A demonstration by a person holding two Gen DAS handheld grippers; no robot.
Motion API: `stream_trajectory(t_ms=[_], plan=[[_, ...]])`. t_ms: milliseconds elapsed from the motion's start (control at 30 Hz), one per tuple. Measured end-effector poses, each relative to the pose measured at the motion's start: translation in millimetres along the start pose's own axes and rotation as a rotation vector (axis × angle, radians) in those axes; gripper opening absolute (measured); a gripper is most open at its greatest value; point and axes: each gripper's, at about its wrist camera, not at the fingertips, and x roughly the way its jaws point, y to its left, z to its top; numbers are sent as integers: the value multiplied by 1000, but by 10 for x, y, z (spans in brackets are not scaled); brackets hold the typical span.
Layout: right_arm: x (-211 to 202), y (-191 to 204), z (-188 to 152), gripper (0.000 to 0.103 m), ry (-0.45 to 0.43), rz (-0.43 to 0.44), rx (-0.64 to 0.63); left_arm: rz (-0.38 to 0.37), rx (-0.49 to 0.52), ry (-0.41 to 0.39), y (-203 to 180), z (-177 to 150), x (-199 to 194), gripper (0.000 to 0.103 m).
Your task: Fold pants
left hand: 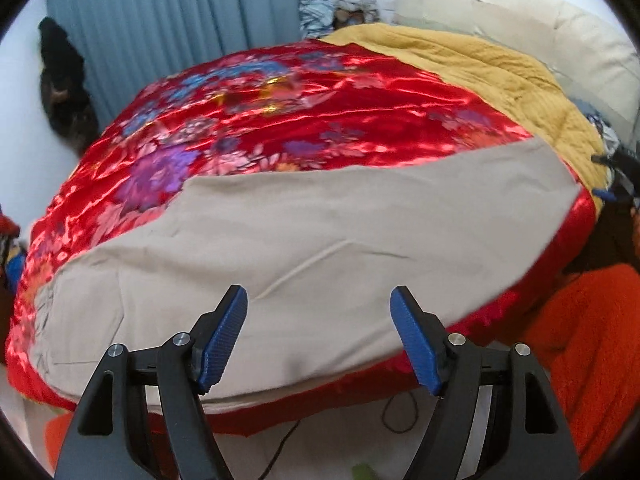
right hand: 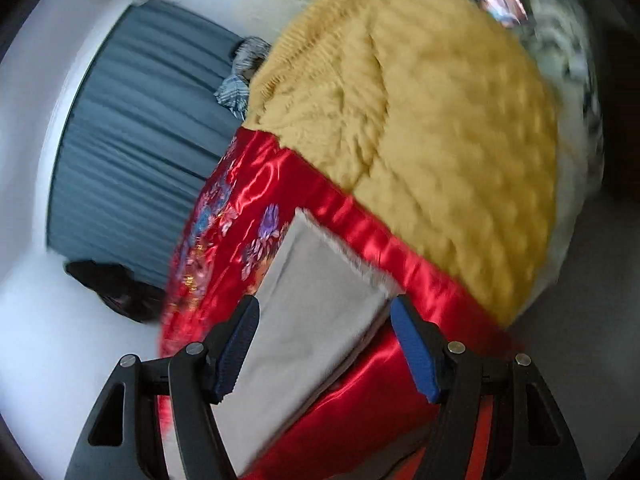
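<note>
Here, beige pants flat on a red flowered quilt, beside a mustard blanket. Left gripper above the near edge, fingers apart, empty. Right gripper likewise wide, over the hem end. Best: pinch matching edges, lift evenly, fold over without wrinkling.

The pants are lying flat on the satin quilt, along its near edge. Behind the quilt, a knitted blanket is lying on the bed, and a curtain is hanging further behind at the left.
</note>
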Motion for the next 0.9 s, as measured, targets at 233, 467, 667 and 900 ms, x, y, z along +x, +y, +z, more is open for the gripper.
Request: stream_trajectory(t_ms=[233, 467, 667, 900], plan=[[436, -45, -30, 68, 98, -62, 42, -25, -4, 4, -29, -52, -33, 76], [704, -151, -51, 13, 110, -136, 19, -56, 135, 22, -408, -172, -17, 76], [306, 384, -71, 9, 6, -37, -129, -25, 43, 20, -137, -80, 3, 76], [-70, 1821, -320, 9, -14, 146, -450, 76, -192, -2, 565, -42, -10, 76]])
